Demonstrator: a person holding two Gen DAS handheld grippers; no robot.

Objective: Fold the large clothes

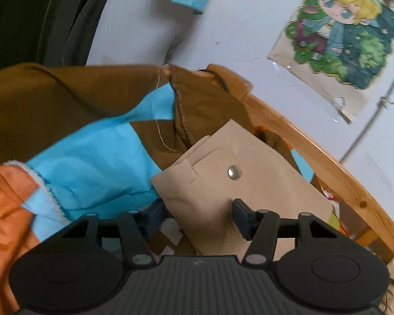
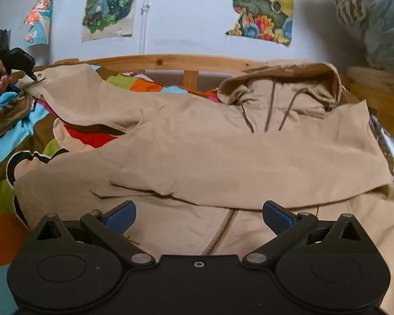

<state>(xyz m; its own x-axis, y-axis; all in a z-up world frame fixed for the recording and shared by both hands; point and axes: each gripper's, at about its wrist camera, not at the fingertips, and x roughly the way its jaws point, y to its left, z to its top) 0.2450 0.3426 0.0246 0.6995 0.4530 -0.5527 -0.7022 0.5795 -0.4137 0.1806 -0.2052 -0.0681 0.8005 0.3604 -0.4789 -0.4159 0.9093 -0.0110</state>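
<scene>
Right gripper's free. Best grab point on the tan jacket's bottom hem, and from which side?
Take the tan jacket at the hem edge just right of the zipper, coming in low from the near side. That edge lies flat and closest to the open right gripper. The left gripper already pinches the sleeve cuff at far left, so a near-side hem grip leaves it clear.

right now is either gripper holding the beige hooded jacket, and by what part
The left gripper grips the beige hooded jacket at its snap-buttoned sleeve cuff. The right gripper is open, holding nothing.
</scene>
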